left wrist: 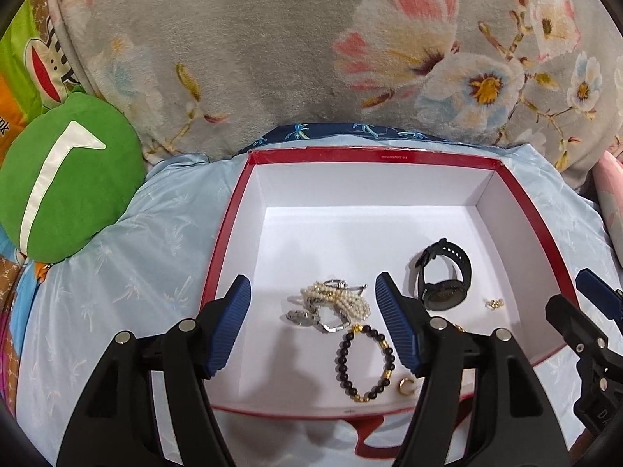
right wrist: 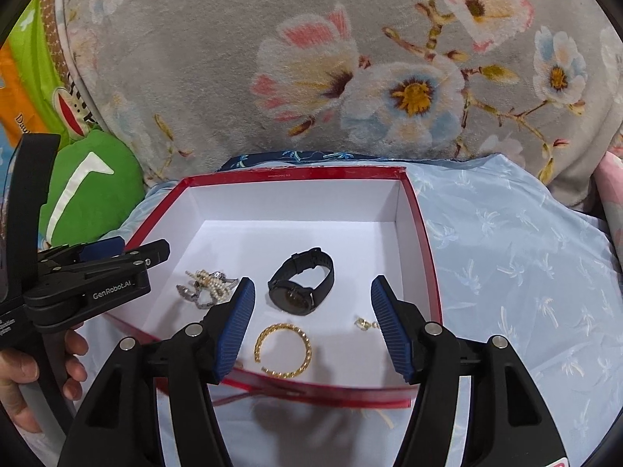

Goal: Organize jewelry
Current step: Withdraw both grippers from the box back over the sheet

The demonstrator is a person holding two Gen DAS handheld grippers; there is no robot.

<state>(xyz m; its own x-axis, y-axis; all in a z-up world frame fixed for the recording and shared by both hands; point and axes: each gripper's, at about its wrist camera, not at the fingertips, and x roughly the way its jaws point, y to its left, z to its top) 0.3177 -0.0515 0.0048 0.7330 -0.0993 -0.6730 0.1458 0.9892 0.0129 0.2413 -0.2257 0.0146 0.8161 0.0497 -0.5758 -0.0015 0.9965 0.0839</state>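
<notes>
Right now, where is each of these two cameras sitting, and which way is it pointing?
Left wrist view: rides on the left gripper, looking forward and down into the red box at the pearl tangle and bead bracelet; both blue fingers show, spread open.
Right wrist view: rides on the right gripper, aimed at the black watch and gold bangle; its open fingers, the left gripper and the person's hand show.
Shared: box, watch, pearls, green cushion, floral blanket.

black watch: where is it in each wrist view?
Left wrist: black watch right of centre, just past the left claw's right finger.
Right wrist: watch near centre, ahead of the open right claw.
Shared landmark: pearl strand, left of the watch in both.
</notes>
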